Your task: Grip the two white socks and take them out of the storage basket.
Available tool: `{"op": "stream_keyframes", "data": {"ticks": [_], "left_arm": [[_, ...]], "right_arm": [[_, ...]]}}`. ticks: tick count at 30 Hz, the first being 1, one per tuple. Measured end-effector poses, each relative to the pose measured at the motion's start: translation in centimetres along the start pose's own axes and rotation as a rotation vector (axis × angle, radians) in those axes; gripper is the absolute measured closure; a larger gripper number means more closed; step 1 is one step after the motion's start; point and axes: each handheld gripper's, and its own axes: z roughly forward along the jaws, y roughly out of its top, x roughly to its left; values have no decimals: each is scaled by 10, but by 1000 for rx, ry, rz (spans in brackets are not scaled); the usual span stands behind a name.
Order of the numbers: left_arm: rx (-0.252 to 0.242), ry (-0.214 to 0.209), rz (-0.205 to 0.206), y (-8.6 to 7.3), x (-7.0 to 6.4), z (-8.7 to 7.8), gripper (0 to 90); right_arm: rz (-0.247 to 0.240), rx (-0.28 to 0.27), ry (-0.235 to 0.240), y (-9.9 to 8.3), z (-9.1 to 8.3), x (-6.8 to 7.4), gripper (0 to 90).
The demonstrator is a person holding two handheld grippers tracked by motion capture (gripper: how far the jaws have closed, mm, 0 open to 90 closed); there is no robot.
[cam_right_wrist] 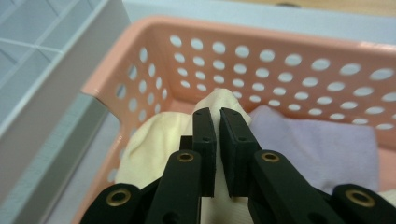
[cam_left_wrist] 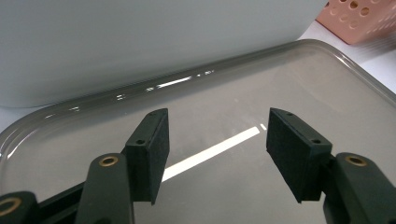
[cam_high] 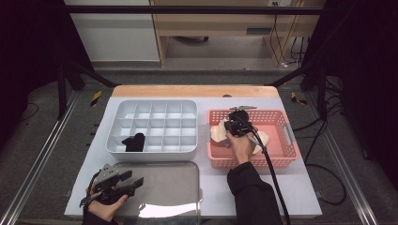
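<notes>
Pinching cream cloth in pink basket, R gripper; L gripper jaws apart over steel tray, white tabletop

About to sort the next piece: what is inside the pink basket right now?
The pink basket holds a cream cloth, pinched by the right hand-held gripper, and a pale lilac cloth beside it. Anything beneath them is covered.

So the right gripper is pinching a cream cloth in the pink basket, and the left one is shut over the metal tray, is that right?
Not quite. The left gripper is open, not shut: the left gripper view shows its jaws wide apart over the tray. The rest holds: the right gripper pinches the cream cloth in the pink basket.
</notes>
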Motion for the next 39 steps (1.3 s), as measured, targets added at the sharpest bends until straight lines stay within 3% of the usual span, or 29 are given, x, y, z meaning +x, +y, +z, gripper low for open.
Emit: {"op": "stream_keyframes", "data": {"ticks": [11, 14, 15, 20, 27, 39], "left_arm": [[1, 7, 0, 0, 0, 0, 385], [1, 9, -1, 0, 0, 0, 384], [1, 9, -1, 0, 0, 0, 383], [1, 9, -6, 0, 0, 0, 382], [1, 11, -9, 0, 0, 0, 382], [-1, 12, -12, 0, 0, 0, 381]], "right_arm": [[-22, -124, 11, 8, -48, -4, 852], [-40, -144, 16, 7, -58, -4, 854], [-57, -163, 24, 6, -71, -2, 854], [-86, -201, 52, 2, -96, 1, 854], [-132, -244, 118, -10, -130, 10, 855], [-178, -276, 249, -39, -166, 27, 856]]}}
